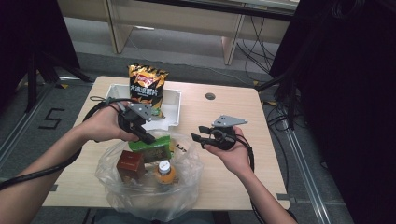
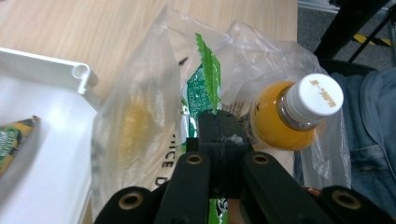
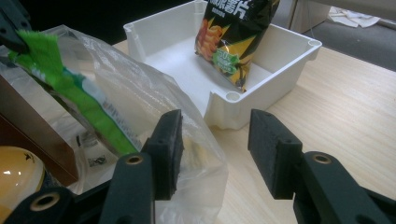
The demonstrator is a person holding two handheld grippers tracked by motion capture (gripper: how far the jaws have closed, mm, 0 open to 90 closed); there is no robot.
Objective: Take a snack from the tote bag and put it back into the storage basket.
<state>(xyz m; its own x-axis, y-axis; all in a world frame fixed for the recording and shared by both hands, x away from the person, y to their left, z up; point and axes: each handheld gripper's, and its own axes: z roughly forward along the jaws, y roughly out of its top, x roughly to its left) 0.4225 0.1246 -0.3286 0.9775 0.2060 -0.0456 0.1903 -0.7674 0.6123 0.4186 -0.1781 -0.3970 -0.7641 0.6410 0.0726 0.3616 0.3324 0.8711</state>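
Left hand-held gripper (image 1: 145, 135): jaws are together, clamped on the serrated top edge of the green packet (image 2: 205, 70), which still sits in the clear plastic bag (image 1: 187, 186) near the front of the bench (image 1: 243, 182). The grip is on the seal only, so I'd expect it to slip or tear if you yank. Pull straight up and slow, along the packet's length.

The packet stands between the brown box (image 1: 130, 164) and the orange bottle (image 1: 165, 173), with both close against it. Watch the bottle: it leans and will probably tip once the packet leaves. Also watch the bag film; in the left gripper view it drapes around the packet's upper edge and may ride up with it.

Likely drop target is the white bin (image 1: 173, 109) just behind the bag, where the chip bag (image 1: 147, 88) already stands upright at the far side. Aim for the open floor of the bin on the near side so you don't knock the chips over.

Right hand-held gripper (image 1: 201, 138): jaws apart, holding nothing, hovering at the bag's right side. In the right gripper view one jaw is touching the bag film. Use it: pinch the bag rim and hold it down while the left lifts. Release only after the packet clears the rim.
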